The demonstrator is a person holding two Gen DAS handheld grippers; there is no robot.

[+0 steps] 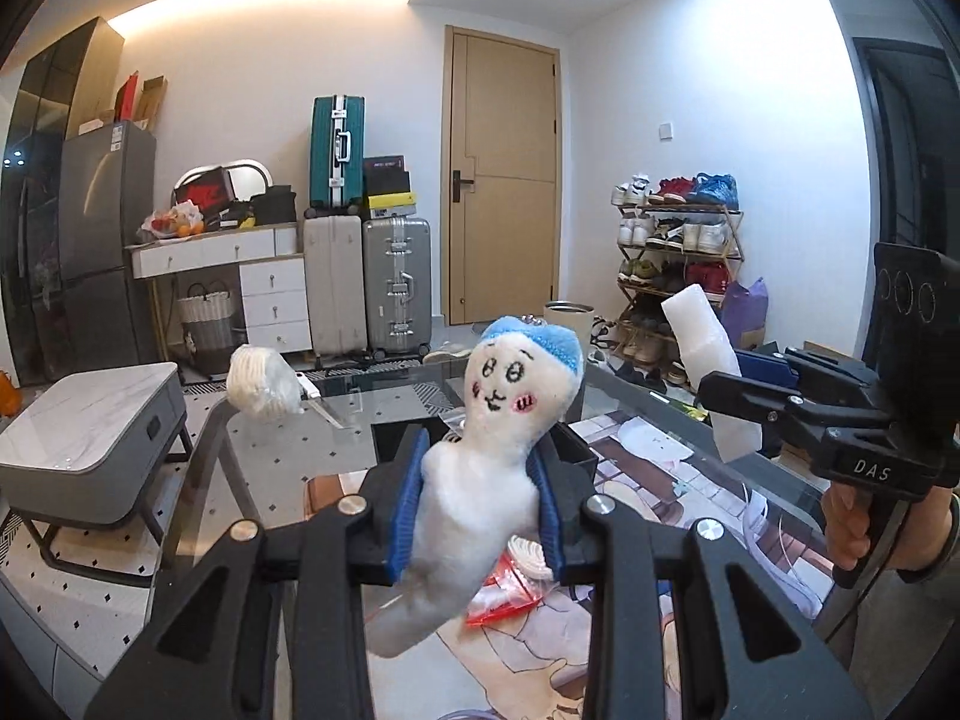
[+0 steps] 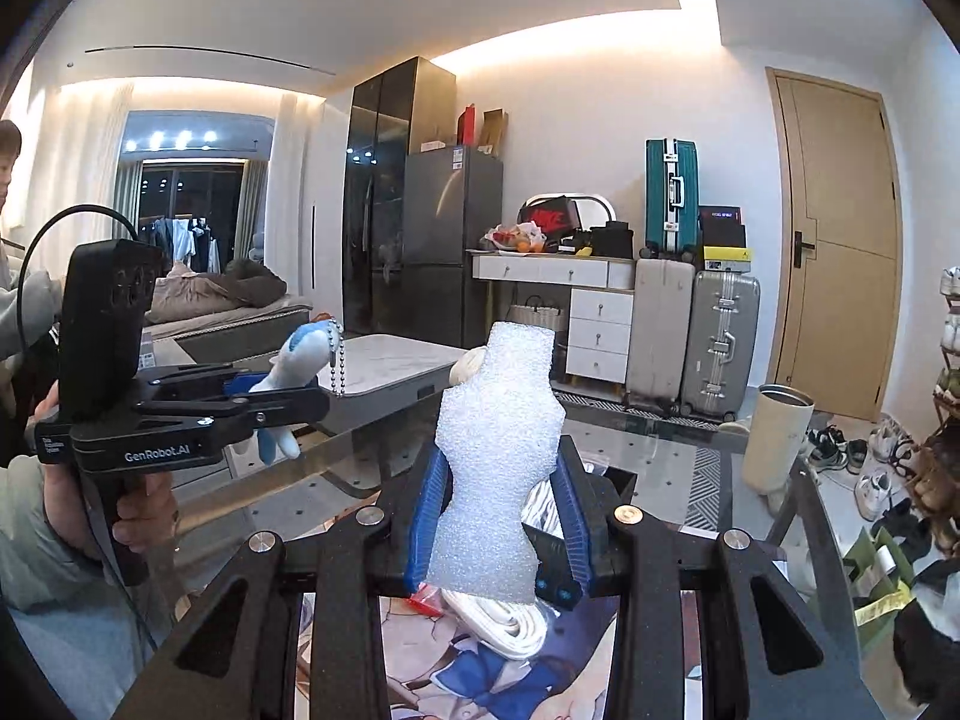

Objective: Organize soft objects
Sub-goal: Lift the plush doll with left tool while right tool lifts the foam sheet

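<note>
Holding item one, left wrist view: the left gripper [image 1: 480, 504] is clamping a white plush doll with a blue cap and stitched face [image 1: 474, 456] at its waist, long axis tilting toward one o'clock, above the glass table [image 1: 336, 456].

Item two, right wrist view: the right gripper [image 2: 501, 522] is pinching a white foam sheet strip [image 2: 495, 462], long axis running toward twelve o'clock. Neither hand looks nearer a drop spot; no container is showing.

Looking fuzzy and matt: white plush doll with blue fleece cap [image 1: 480, 456]; showing grainy, rough: white foam piece [image 2: 495, 468]; gleaming glossy: glass table [image 1: 336, 450].
</note>
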